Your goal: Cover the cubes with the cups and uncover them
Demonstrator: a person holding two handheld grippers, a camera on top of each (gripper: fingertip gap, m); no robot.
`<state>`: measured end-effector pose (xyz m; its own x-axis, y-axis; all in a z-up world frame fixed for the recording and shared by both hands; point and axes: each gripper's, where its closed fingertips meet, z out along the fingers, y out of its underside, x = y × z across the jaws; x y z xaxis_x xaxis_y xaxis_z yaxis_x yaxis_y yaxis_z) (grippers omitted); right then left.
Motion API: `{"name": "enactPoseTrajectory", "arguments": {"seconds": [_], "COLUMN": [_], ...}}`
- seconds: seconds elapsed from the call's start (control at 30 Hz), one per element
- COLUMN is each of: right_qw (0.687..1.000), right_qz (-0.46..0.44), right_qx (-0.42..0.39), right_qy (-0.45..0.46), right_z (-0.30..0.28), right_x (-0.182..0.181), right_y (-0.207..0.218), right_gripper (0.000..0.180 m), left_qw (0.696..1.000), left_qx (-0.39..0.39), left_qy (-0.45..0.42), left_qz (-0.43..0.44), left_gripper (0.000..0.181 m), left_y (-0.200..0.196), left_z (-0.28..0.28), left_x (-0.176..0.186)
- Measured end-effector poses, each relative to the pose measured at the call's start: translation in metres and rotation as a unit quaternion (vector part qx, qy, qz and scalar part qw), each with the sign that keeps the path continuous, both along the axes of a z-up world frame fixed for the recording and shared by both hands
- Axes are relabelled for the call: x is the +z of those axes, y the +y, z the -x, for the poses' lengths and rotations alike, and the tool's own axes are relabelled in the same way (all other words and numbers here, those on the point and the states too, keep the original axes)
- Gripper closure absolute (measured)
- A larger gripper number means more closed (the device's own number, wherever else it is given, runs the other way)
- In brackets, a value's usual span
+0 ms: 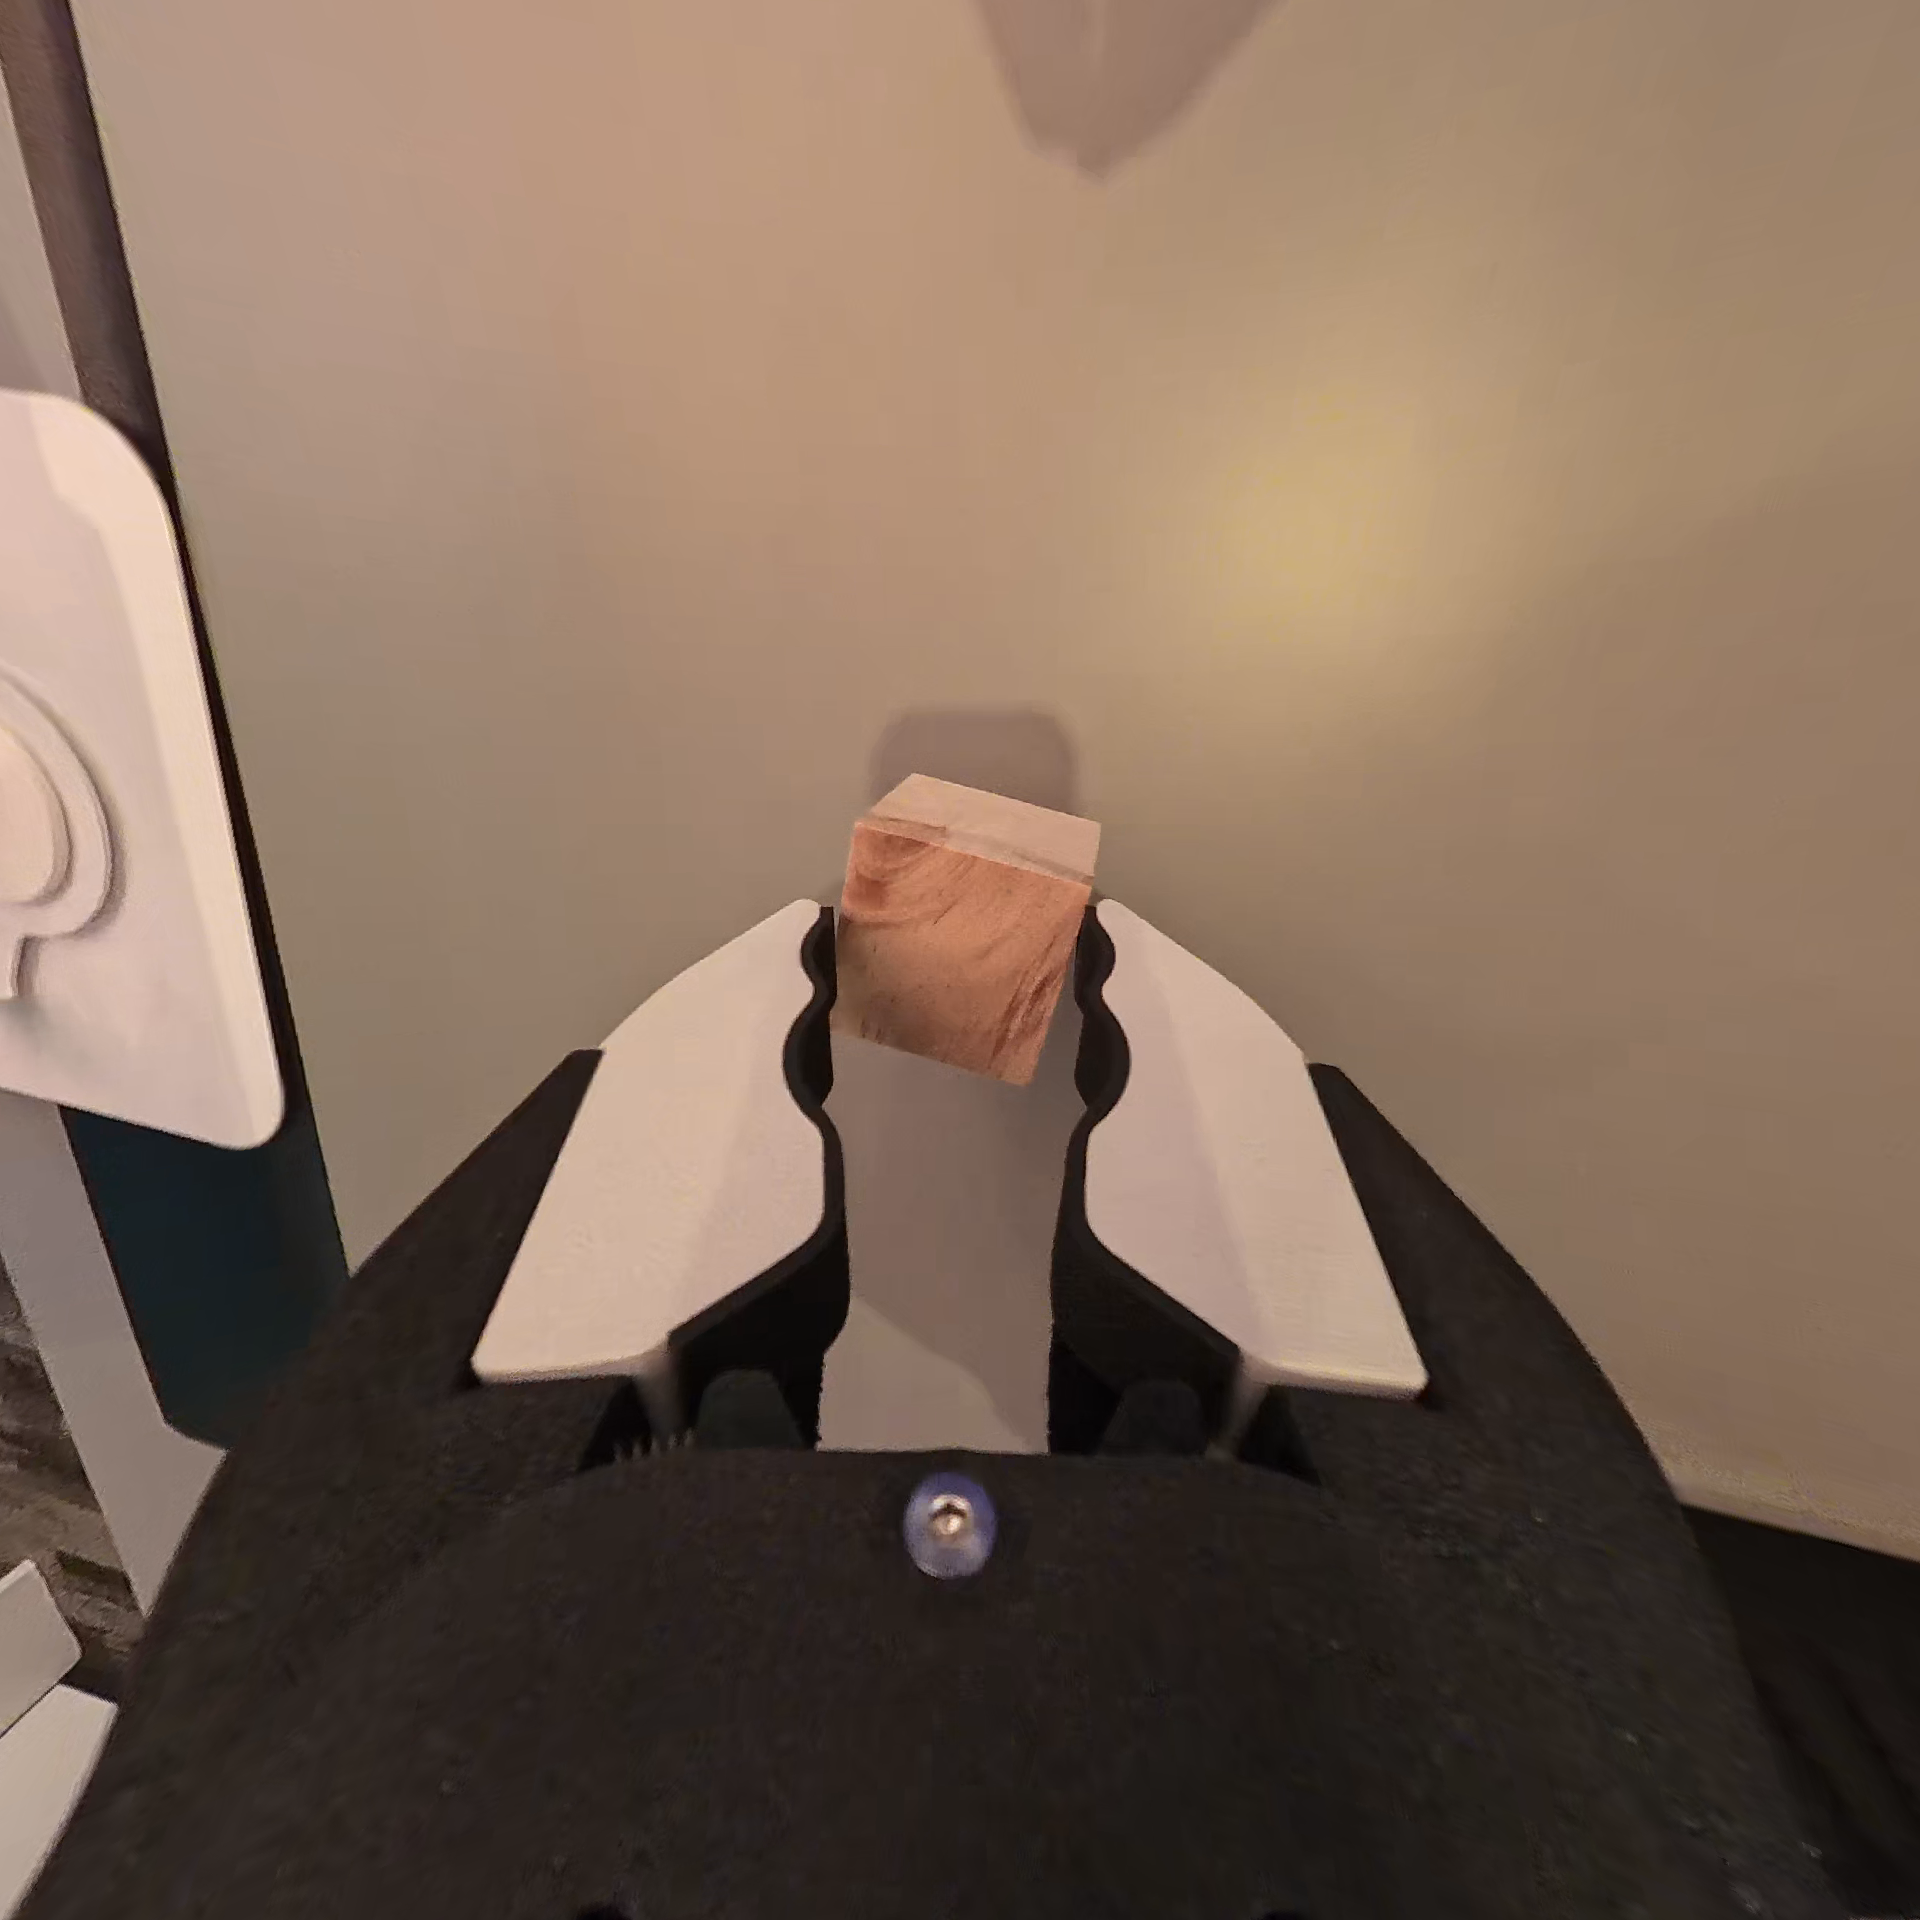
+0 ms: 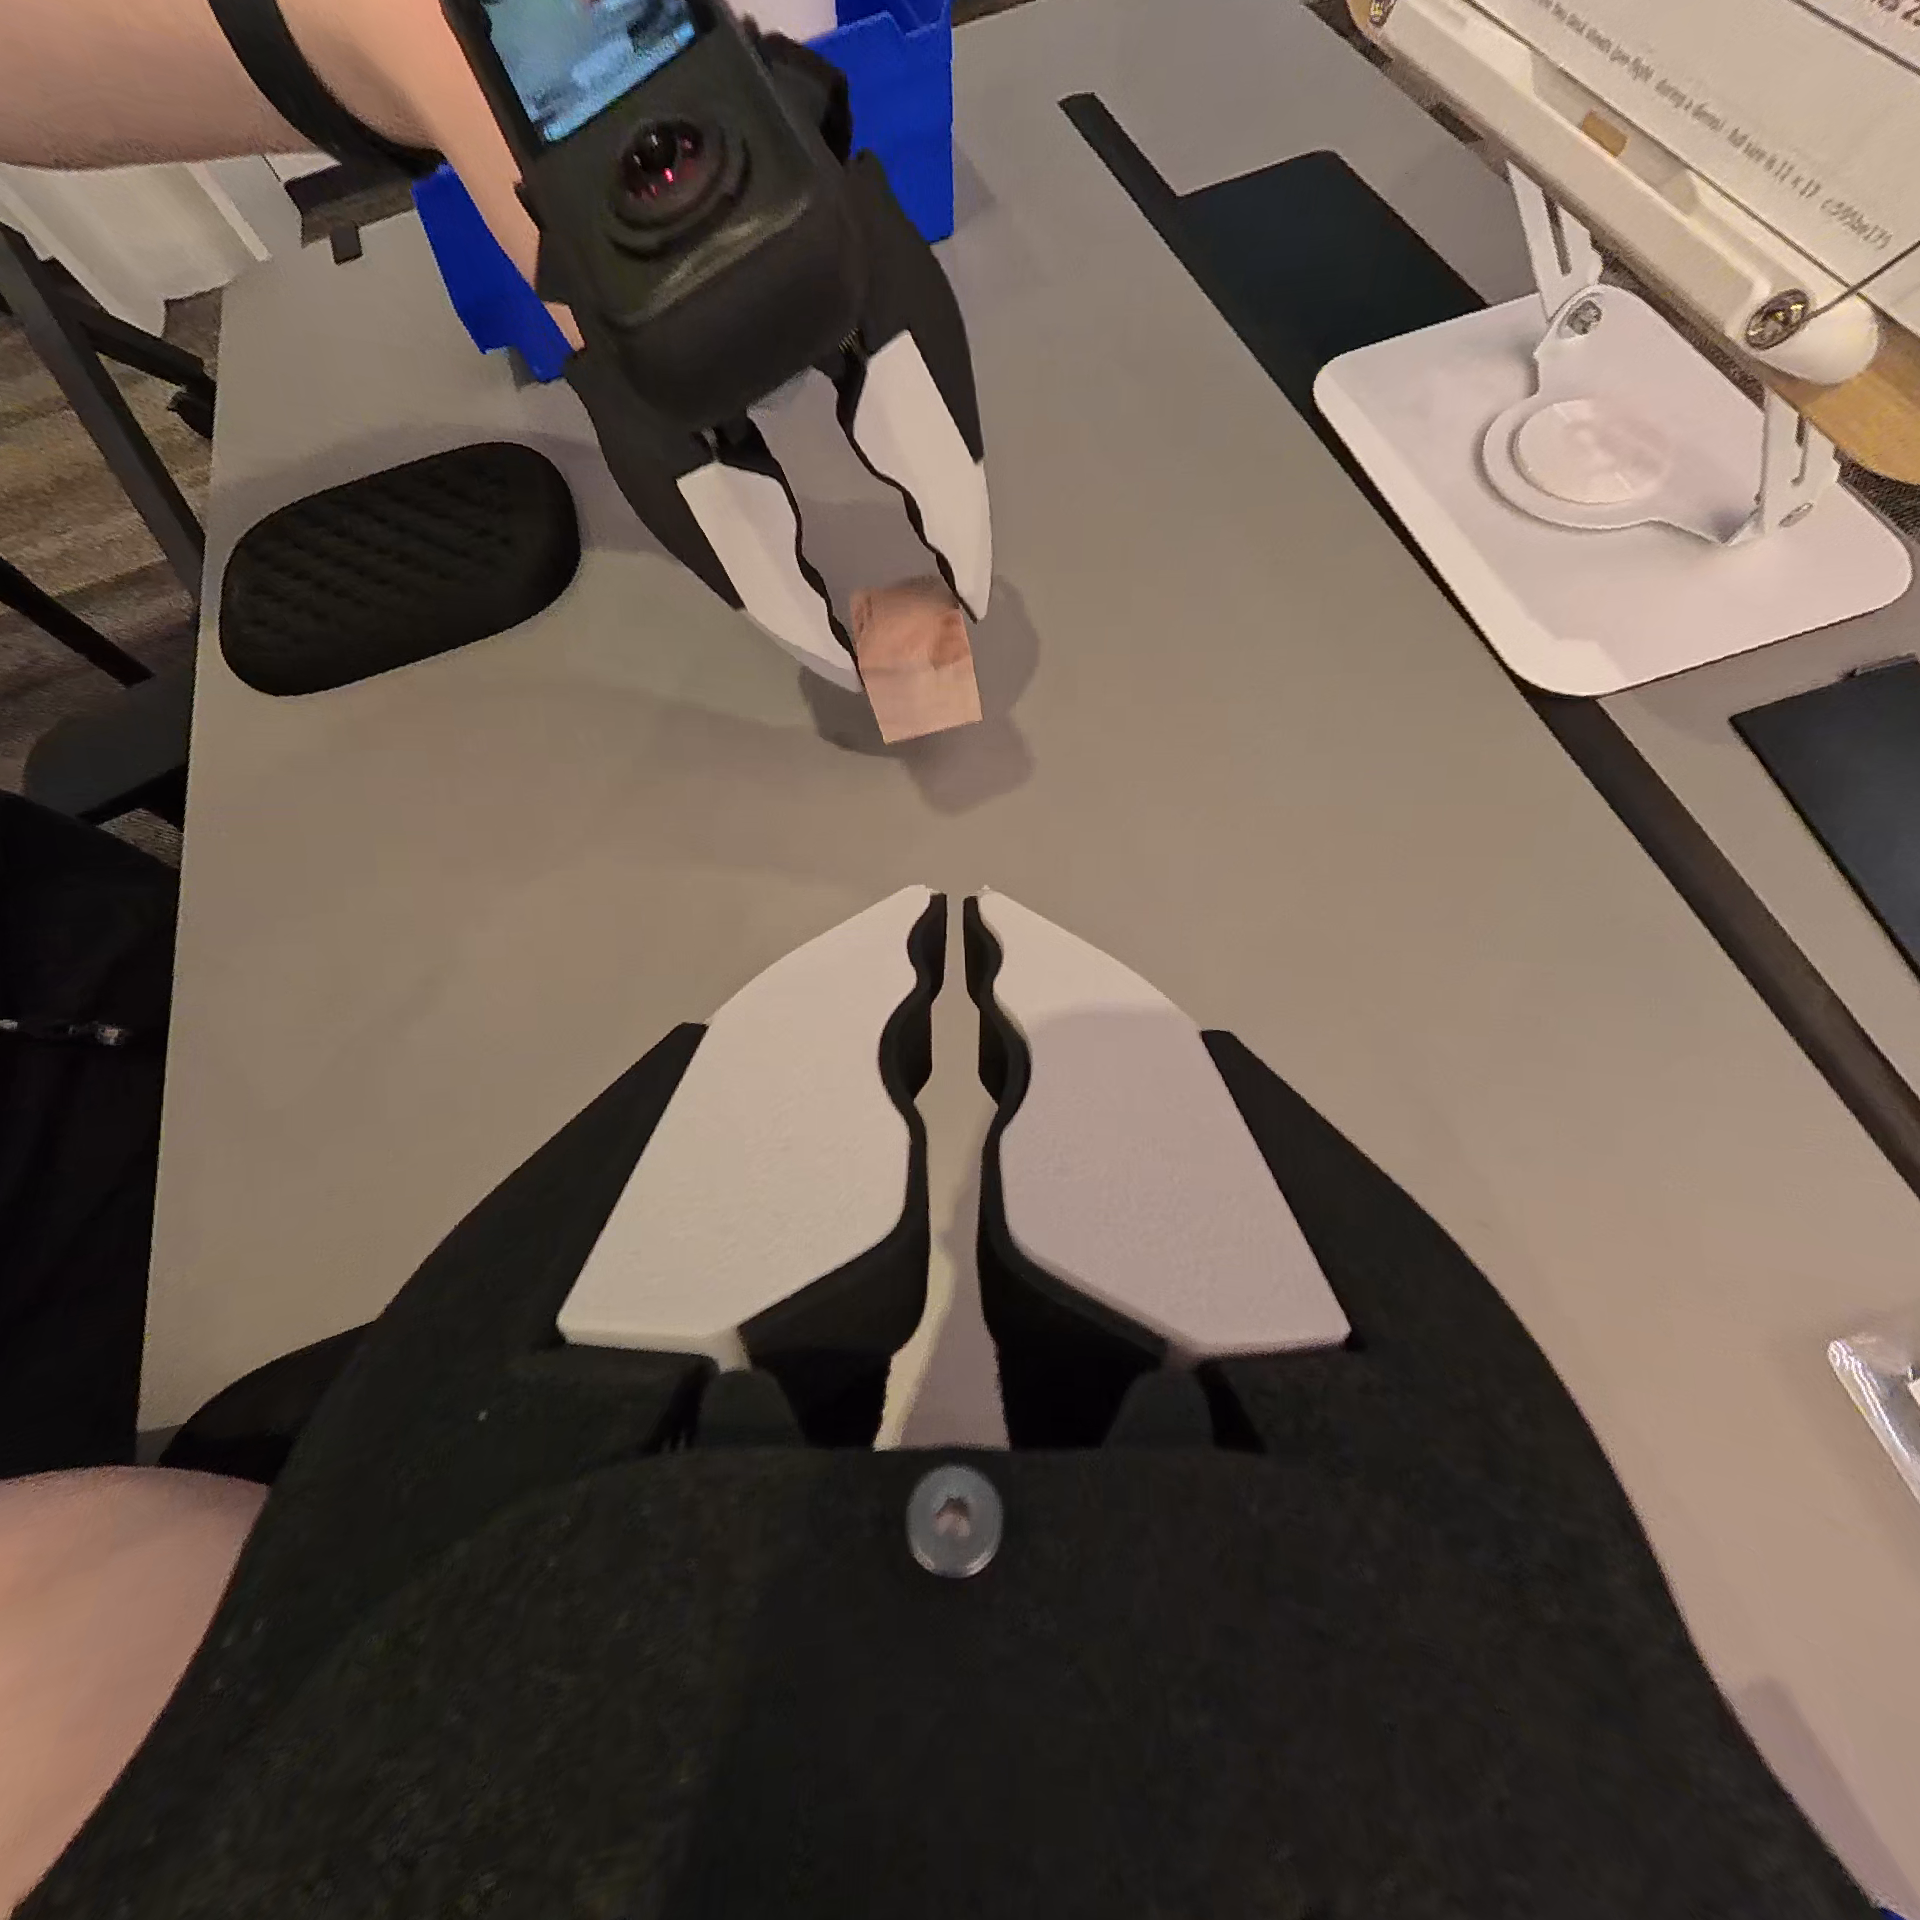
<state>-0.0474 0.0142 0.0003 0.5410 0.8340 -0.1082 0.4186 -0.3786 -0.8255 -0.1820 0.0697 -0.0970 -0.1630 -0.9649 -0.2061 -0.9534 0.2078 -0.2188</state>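
Observation:
A light wooden cube (image 1: 951, 966) sits tilted between the fingertips of my left gripper (image 1: 956, 920), which is shut on it. The right wrist view shows the same cube (image 2: 920, 675) in the left gripper (image 2: 909, 639), pointing down, close over the grey table (image 2: 520, 935). I cannot tell whether the cube touches the table. My right gripper (image 2: 956, 902) is shut and empty, low over the table, a short way in front of the cube. No cup shows in either view.
A white stand base (image 2: 1600, 520) stands at the right; it also shows at the left of the left wrist view (image 1: 104, 779). A blue bin (image 2: 894, 135) is behind the left gripper. A black padded armrest (image 2: 395, 566) lies at the table's left edge.

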Motion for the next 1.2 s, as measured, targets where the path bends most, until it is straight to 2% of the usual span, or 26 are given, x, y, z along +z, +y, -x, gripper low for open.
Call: {"name": "enactPoseTrajectory", "arguments": {"seconds": [0.17,0.27,0.47,0.77,1.2], "right_qw": [1.000,0.998,0.993,0.993,0.993], "right_qz": [0.012,0.050,0.112,0.116,0.109], "right_qx": [0.007,0.024,0.032,0.034,0.019], "right_qy": [0.015,-0.001,0.001,-0.007,0.033], "right_z": [-0.004,-0.009,-0.037,-0.054,-0.068], "right_x": [-0.003,-0.017,-0.026,-0.022,-0.022], "right_y": [-0.005,-0.018,-0.065,-0.115,-0.123], "right_gripper": [0.177,0.178,0.180,0.180,0.180], "left_qw": [1.000,1.000,0.999,0.999,1.000], "left_qx": [-0.016,-0.014,0.003,0.004,-0.010], "left_qy": [0.003,-0.010,-0.041,-0.021,0.001], "left_qz": [0.006,0.007,0.033,0.044,0.029], "left_gripper": [0.137,0.137,0.137,0.137,0.136], "left_y": [-0.008,-0.010,-0.022,-0.040,-0.048], "left_z": [-0.024,-0.046,-0.107,-0.172,-0.193], "left_x": [-0.008,-0.009,-0.012,-0.023,-0.035]}}
